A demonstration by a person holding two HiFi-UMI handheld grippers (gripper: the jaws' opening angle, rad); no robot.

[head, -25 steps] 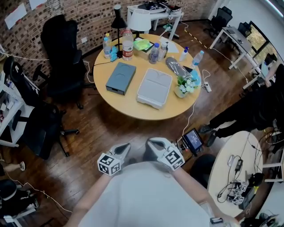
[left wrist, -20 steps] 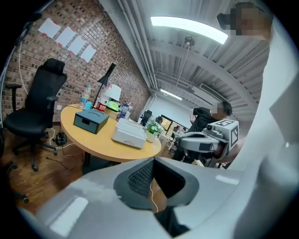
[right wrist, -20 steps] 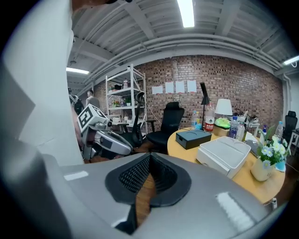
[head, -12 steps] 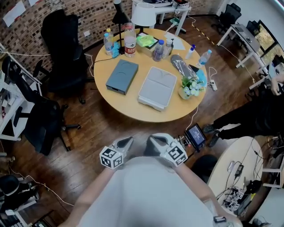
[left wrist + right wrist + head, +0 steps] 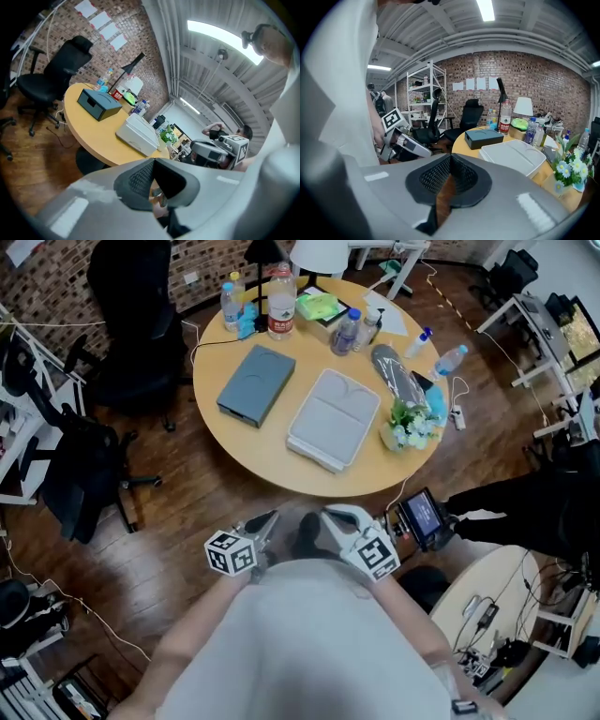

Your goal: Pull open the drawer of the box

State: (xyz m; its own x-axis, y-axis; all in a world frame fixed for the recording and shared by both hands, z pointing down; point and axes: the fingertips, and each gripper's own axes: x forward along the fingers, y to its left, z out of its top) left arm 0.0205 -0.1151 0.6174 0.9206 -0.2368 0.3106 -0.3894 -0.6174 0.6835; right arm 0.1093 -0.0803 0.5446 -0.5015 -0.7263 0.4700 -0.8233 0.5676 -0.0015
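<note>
The box is a dark grey-blue case (image 5: 250,383) lying flat on the round wooden table (image 5: 253,460), with its drawer front facing the table's near-left edge. It also shows in the left gripper view (image 5: 98,104) and the right gripper view (image 5: 483,138), drawer closed. My left gripper (image 5: 263,521) and right gripper (image 5: 332,516) hang close to my body above the wooden floor, well short of the table. Both have their jaws together with nothing between them (image 5: 153,161) (image 5: 450,159). Each sees the other beside it: the right gripper (image 5: 220,150), the left gripper (image 5: 401,138).
A flat white case (image 5: 335,418) lies right of the box. Bottles (image 5: 281,301), a lamp (image 5: 319,254) and a flower pot (image 5: 405,423) crowd the table's far and right sides. Black office chairs (image 5: 131,324) stand at the left. A small screen (image 5: 424,517) sits near my right gripper.
The table has come nearer and lower in the head view. Both grippers have travelled forward toward it, staying side by side. The left gripper has rolled a little.
</note>
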